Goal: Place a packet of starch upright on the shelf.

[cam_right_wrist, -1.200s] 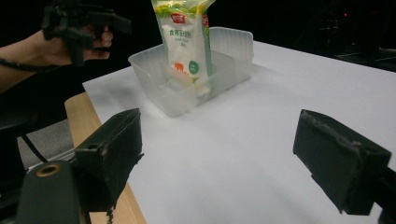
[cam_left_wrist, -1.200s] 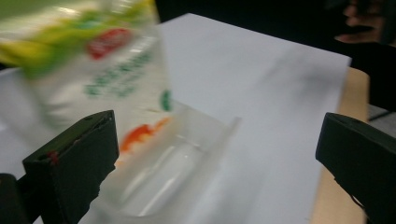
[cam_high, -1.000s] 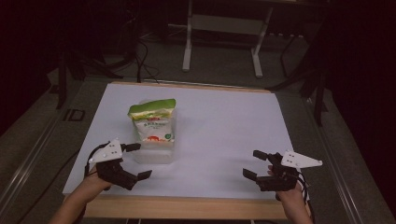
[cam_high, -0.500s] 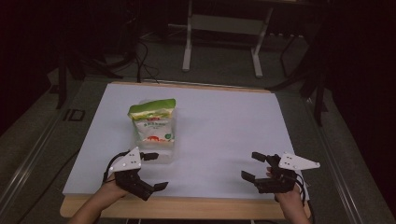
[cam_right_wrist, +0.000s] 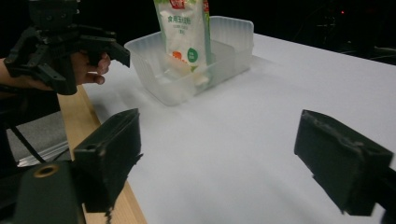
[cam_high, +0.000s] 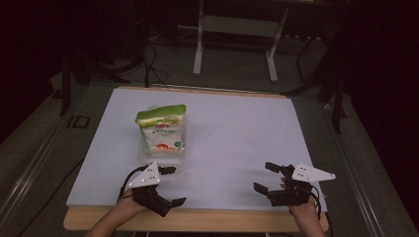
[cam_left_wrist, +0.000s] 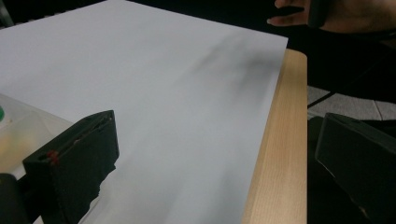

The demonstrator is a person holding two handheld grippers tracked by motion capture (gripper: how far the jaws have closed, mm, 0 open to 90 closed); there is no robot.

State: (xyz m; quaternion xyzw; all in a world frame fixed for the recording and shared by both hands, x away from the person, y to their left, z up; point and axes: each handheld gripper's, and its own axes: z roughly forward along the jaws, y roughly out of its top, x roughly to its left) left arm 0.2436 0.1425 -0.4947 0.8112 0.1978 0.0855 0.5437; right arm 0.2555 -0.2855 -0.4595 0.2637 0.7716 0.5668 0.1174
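A white snack bag with a green top (cam_high: 160, 129) stands upright in a clear plastic tub (cam_high: 163, 154) left of the middle of the white sheet. In the right gripper view the bag (cam_right_wrist: 184, 32) leans in the tub (cam_right_wrist: 219, 56). My left gripper (cam_high: 177, 185) is open near the front edge, just in front of the tub, jaws pointing right with nothing between them. From its own camera, my left gripper (cam_left_wrist: 210, 154) spans the sheet's edge, one jaw beside the tub's corner (cam_left_wrist: 18, 126). My right gripper (cam_high: 263, 177) is open and empty at the front right, facing the tub.
The white sheet (cam_high: 237, 133) covers a wooden table whose front strip (cam_high: 222, 219) shows. Dark floor, cables and a metal stand's legs (cam_high: 234, 54) lie beyond the far edge. The left hand and left gripper (cam_right_wrist: 93, 42) appear in the right gripper view.
My left gripper has moved right and closer to the front edge, turning its jaws to point right. The right gripper has barely shifted. Bag and tub stay put.
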